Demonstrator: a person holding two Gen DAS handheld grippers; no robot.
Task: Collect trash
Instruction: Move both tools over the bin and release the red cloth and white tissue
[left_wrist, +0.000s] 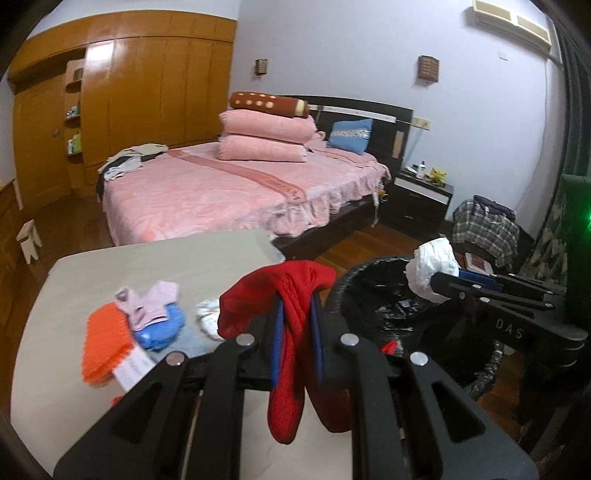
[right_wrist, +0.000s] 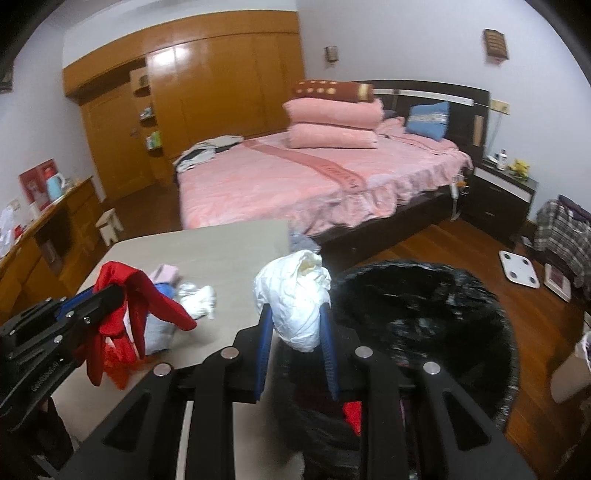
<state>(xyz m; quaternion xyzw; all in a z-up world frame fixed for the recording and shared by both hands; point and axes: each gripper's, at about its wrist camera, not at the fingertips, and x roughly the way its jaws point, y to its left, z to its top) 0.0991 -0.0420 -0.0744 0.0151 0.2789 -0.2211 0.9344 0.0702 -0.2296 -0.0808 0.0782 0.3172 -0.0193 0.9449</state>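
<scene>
Fingers (left_wrist: 277, 328) of the left gripper (left_wrist: 297, 332) clamp a red cloth (left_wrist: 291, 295); right gripper (right_wrist: 295, 332) pinches crumpled white paper (right_wrist: 295, 299), hiding its lower folds; bin (right_wrist: 480, 295) interior blurred at lower right.

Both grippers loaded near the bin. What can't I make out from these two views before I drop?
- Trash bin contents: right wrist view, black liner, blurred.
- Lower bin: left wrist view, hidden behind right gripper holding white wad.
- Red cloth bottom end: left gripper body covers it.
- Items on table: small, blurred, partly behind the cloth.
</scene>
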